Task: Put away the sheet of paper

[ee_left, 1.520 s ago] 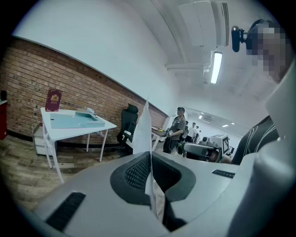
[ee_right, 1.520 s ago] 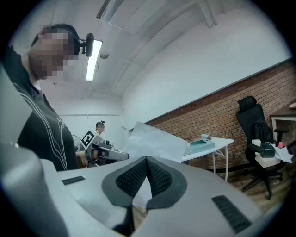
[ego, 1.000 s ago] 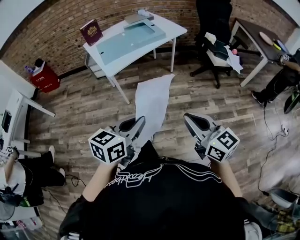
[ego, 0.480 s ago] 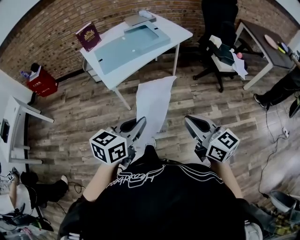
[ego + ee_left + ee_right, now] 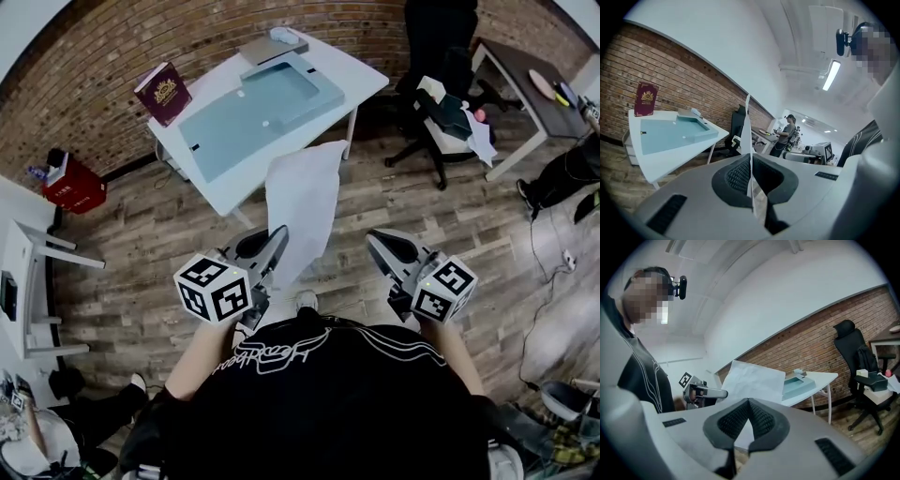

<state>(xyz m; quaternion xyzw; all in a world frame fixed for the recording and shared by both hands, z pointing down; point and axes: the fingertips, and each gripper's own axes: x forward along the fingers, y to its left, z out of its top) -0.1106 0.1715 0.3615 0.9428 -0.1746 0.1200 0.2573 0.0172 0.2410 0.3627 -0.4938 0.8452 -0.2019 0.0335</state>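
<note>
Open wooden floor (image 5: pixel 187 225) up to white table (image 5: pixel 361 77), office chair (image 5: pixel 433 47) at right

One sheet of paper (image 5: pixel 302 202), two hand-held grippers (left (image 5: pixel 278 236), right (image 5: pixel 373 236)), one book (image 5: pixel 161 92).

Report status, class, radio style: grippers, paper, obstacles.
Left gripper shut on sheet of paper, held upright. Right gripper shut, empty. White table ahead, blue tray on it; no obstacle seen.

Brick wall (image 5: pixel 112 47) seen across top of head view, wood-plank floor (image 5: pixel 150 234) below it. White table (image 5: pixel 361 73) placed upper centre; black office chair (image 5: pixel 431 33) and dark desk (image 5: pixel 506 61) upper right. Ceiling strip light (image 5: pixel 831 75) lit, upper right of left gripper view.
</note>
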